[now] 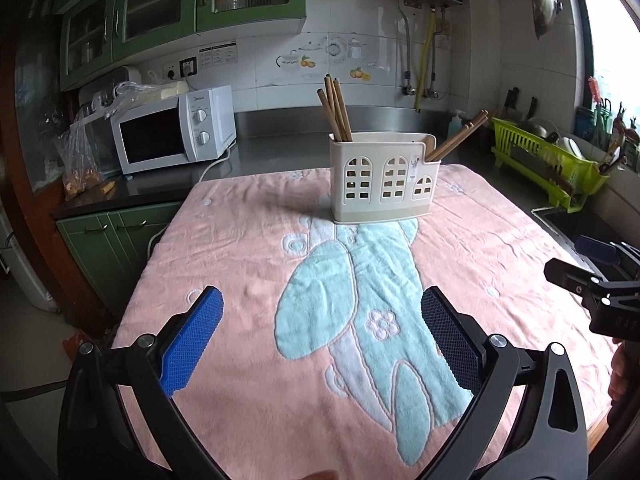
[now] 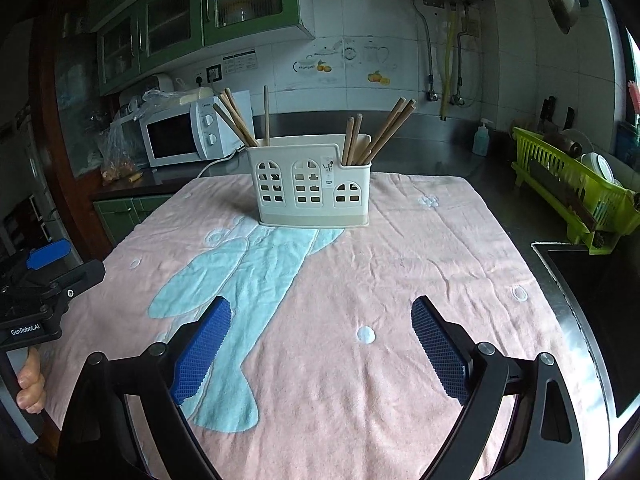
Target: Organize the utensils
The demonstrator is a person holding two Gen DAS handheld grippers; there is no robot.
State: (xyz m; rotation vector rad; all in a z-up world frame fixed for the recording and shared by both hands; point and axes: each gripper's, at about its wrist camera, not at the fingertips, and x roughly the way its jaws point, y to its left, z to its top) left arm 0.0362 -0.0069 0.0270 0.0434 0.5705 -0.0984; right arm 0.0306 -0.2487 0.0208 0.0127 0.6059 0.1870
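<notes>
Now both my grippers hang wide open and empty over the towel.
Left gripper [image 1: 322, 344] and right gripper [image 2: 321, 350] face the cream chopstick holder [image 2: 310, 186] well ahead; chopsticks [image 2: 378, 130] stand upright, leaning outward, neither hand clearly nearer.

The towel [image 2: 420, 264] is pink with a light blue figure and white dots. The utensil holder [image 2: 310, 186] is cream, the chopsticks [image 2: 384, 132] brown, the dish rack [image 2: 576, 192] bright green.
</notes>
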